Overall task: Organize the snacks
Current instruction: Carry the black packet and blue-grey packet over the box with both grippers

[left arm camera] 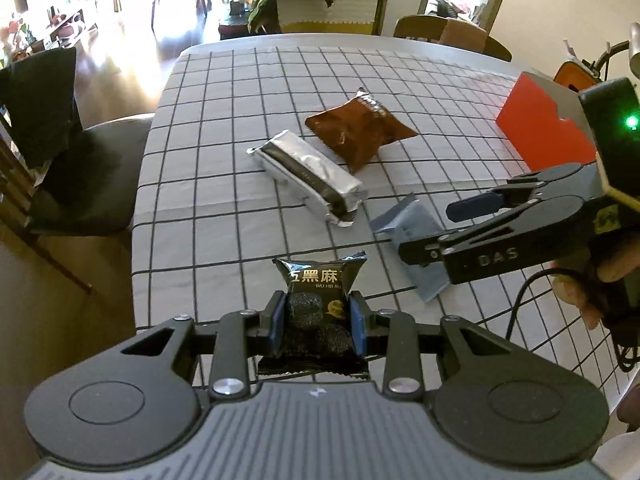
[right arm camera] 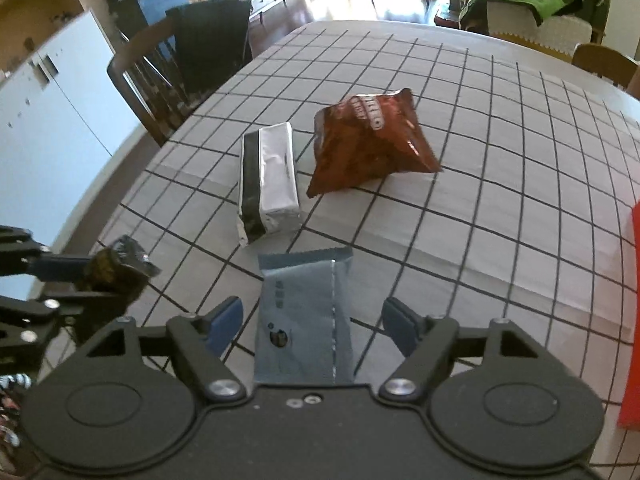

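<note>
checked cloth (left arm camera: pixel 240 160); red box (left arm camera: pixel 544 128) (cut off) at edge.

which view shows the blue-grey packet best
The right wrist view: the blue-grey packet lies nearly whole between the open right gripper. In the left wrist view that gripper's fingers cover part of it.

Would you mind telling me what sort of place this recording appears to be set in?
Most likely a lived-in home, in an open dining and living area. A dining table under a grid-patterned cloth has wooden chairs around it, a sofa draped with clothing stands beyond, and white cabinets line one wall.
</note>
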{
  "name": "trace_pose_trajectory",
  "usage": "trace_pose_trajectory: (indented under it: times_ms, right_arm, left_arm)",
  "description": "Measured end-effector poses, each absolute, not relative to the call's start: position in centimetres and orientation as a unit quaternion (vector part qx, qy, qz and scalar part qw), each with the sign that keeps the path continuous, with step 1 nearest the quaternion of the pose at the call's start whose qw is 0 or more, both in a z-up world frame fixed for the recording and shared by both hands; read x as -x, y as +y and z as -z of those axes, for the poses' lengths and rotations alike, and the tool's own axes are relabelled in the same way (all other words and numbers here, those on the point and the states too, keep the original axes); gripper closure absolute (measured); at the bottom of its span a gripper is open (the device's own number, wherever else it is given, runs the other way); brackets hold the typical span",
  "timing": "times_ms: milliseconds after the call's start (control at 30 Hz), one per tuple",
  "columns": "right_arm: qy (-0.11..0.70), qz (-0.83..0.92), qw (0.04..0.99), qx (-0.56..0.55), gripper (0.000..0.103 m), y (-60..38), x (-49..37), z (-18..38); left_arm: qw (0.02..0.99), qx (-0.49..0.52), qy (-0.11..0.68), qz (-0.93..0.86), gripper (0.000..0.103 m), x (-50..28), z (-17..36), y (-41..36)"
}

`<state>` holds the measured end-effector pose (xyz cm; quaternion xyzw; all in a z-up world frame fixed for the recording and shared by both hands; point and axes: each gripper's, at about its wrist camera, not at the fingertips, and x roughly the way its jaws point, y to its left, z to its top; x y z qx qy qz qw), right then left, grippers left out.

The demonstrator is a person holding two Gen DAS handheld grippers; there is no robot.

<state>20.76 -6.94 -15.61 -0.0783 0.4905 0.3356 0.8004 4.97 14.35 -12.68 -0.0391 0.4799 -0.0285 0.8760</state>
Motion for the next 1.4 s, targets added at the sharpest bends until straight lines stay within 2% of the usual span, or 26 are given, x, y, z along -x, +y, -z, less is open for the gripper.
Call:
trace_pose_trajectory:
  times_ms: [500, 833, 1400]
  right_arm:
    - [0.465, -0.326, 0.808, 0.157, 0.055, -4.2, -19.8, 16.6]
    - [0.458, -0.322, 0.819, 0.128, 0.055, -6.2, -19.6, 15.5]
    - [0.419, -0.306, 0.853, 0.049, 0.055, -16.0, -19.2, 8.2]
  left_arm:
    - [0.876, 0.042, 0.479, 0.038, 0.071, -4.8, 13.0, 15.0]
    - [0.879, 0.04, 0.474, 0.043, 0.071, -5.1, 12.5, 13.9]
    - [0.896, 0.019, 0.439, 0.071, 0.071, -7.8, 8.2, 6.4]
